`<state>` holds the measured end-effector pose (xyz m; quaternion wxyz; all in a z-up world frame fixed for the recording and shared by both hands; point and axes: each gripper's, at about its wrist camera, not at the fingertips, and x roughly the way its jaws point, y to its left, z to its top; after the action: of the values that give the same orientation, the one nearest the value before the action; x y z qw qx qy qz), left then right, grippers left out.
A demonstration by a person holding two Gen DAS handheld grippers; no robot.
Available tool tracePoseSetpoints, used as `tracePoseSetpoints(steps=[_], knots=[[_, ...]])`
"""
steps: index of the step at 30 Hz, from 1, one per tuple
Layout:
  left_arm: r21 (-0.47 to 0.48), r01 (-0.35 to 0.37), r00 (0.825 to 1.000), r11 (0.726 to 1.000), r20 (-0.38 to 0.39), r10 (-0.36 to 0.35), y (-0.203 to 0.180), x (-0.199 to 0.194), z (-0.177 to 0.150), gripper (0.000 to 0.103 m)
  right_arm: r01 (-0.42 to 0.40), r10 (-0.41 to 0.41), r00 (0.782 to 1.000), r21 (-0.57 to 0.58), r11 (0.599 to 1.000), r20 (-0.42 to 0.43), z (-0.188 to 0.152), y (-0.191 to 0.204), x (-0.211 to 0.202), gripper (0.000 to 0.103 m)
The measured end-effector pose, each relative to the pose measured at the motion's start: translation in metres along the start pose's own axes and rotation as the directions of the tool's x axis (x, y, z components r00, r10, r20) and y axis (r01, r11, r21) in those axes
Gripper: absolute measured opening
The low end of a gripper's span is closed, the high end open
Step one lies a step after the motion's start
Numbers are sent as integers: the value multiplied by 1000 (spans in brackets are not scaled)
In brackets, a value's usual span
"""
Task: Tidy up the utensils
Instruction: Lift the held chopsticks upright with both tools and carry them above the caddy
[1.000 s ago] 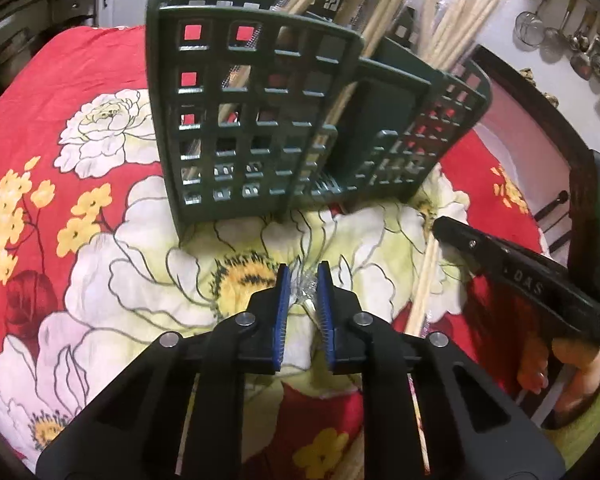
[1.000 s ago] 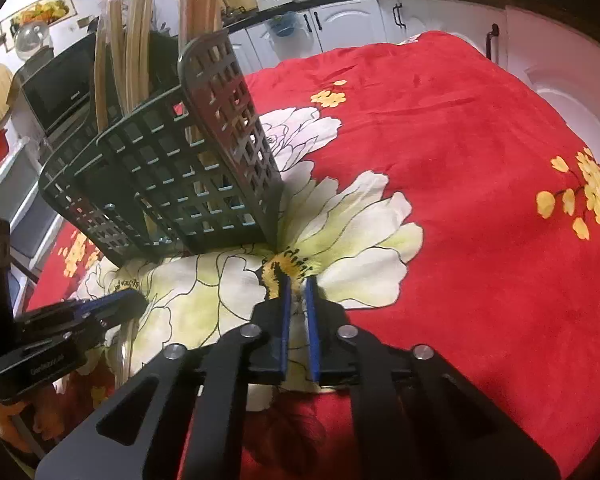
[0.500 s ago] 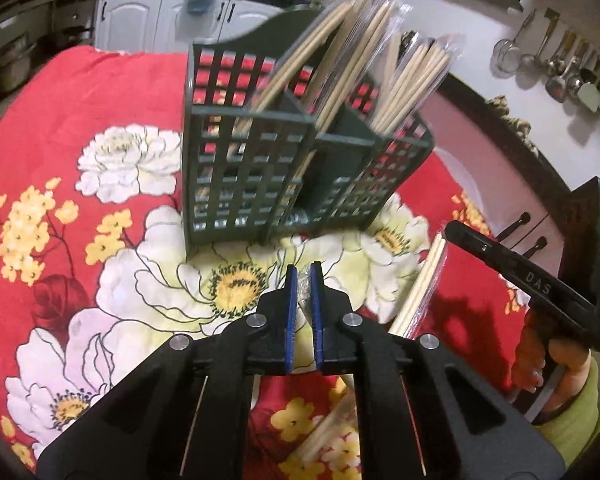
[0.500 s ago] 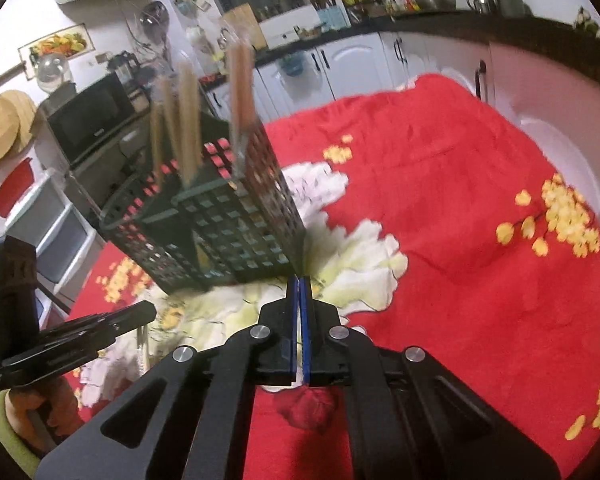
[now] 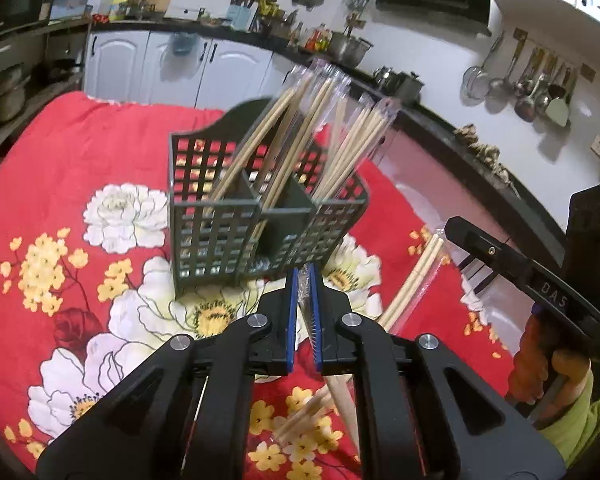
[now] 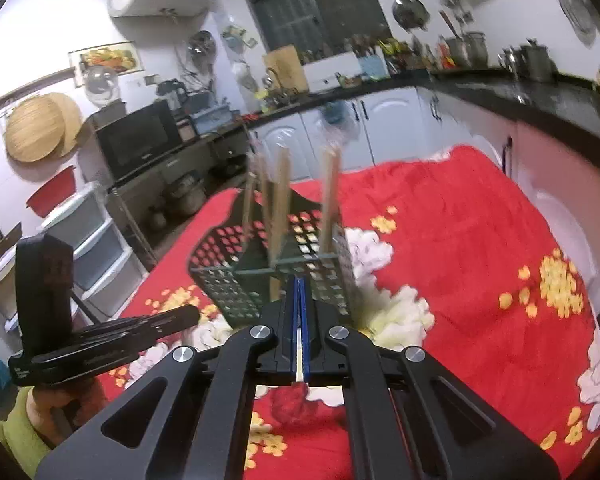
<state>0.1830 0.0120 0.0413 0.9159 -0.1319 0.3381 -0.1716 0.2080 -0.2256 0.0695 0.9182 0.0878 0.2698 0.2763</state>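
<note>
Dark green slotted caddy (image 5: 236, 236) is standing upright on the red floral cloth (image 5: 60, 152) over the desk, wrapped chopstick packets (image 5: 312, 128) leaning in its compartments. Left gripper (image 5: 305, 280) is pinching a clear-wrapped chopstick packet (image 5: 340, 396), its jaws nearly together. Right gripper (image 6: 297, 292) is holding its jaws fully closed on a thin pale stick (image 6: 299, 360), while another packet (image 5: 416, 280) is lying on the cloth beside the caddy.

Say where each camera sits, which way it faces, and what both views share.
Left wrist: on the left gripper, looking down at the green utensil caddy on the red floral cloth; jaws shut on a wrapped chopstick pack; the right gripper and an orange-gloved hand show.
Right wrist: on the right gripper, facing the caddy and counter; jaws shut on a thin stick; left gripper shows.
Shared: caddy, cloth.
</note>
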Motion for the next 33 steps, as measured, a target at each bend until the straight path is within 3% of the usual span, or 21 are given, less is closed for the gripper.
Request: tracePoseSetpoints(steps=[9, 18, 33], knots=[[60, 31, 998, 998, 61, -35, -21, -16, 20, 3, -18, 27, 997, -121, 992, 76, 22, 39, -23, 2], [83, 34, 992, 996, 122, -44, -31, -32, 40, 3, -4, 27, 991, -169, 986, 133, 39, 53, -37, 2], [104, 11, 964, 995, 262, -38, -33, -70, 85, 2, -11, 51, 981, -213, 977, 185, 63, 67, -41, 2]])
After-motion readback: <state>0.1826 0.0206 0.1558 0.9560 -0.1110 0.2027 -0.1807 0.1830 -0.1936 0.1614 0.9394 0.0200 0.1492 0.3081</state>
